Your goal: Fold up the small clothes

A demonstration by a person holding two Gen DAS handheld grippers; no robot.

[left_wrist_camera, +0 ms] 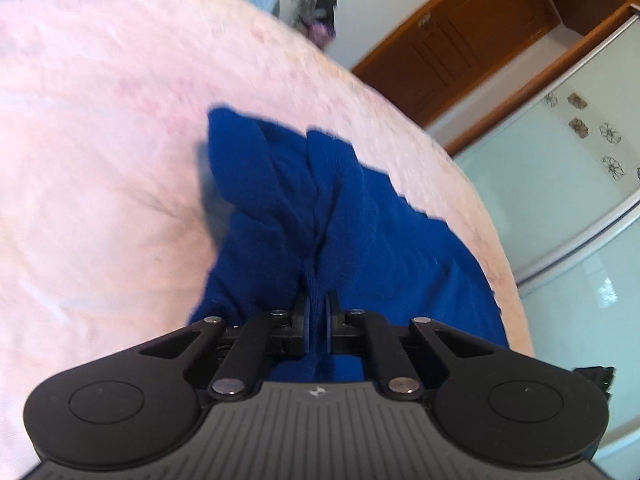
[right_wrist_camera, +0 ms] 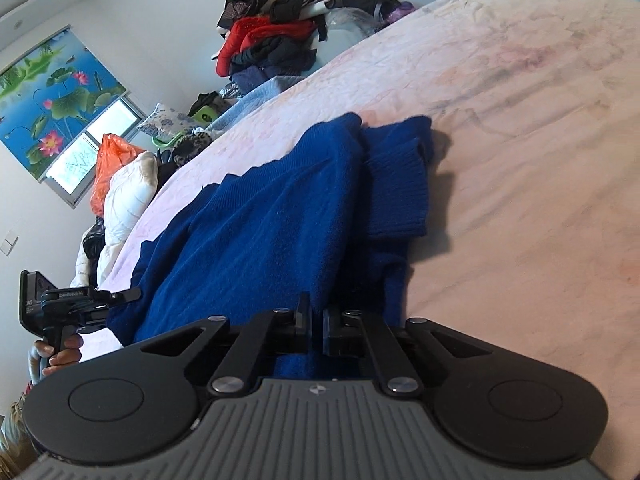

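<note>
two grippers grip one blue sweater (right_wrist_camera: 272, 216), which lies on the pink bedspread (right_wrist_camera: 520, 152) with its long axis running away from us, from the near edge by the cameras toward the far part of the bed. our left gripper (left_wrist_camera: 318, 312) has its jaws drawn close with a ridge of the blue knit pinched between them, and from there the cloth rises in a central fold that leads straight ahead to two bunched lobes at the far end. that view is blurred, so we cannot read the weave there. our right gripper (right_wrist_camera: 316, 320) likewise has its jaws nearly together on the near hem of the garment, fabric filling the narrow gap. in the right wrist view a ribbed sleeve (right_wrist_camera: 396, 192) lies folded along the right side of the body, its cuff end pointing back toward us, and the far end of the sweater points toward the pile of clothes (right_wrist_camera: 272, 40) heaped against the wall beyond the bed. at the left of that view we see the left gripper's handle (right_wrist_camera: 60, 304) held in a hand (right_wrist_camera: 60, 356), beside the left edge of the sweater. farther left sit an orange bag (right_wrist_camera: 112, 160) and a lotus-print blind (right_wrist_camera: 52, 96). in the left wrist view a wooden door (left_wrist_camera: 460, 40) stands far right.
</note>
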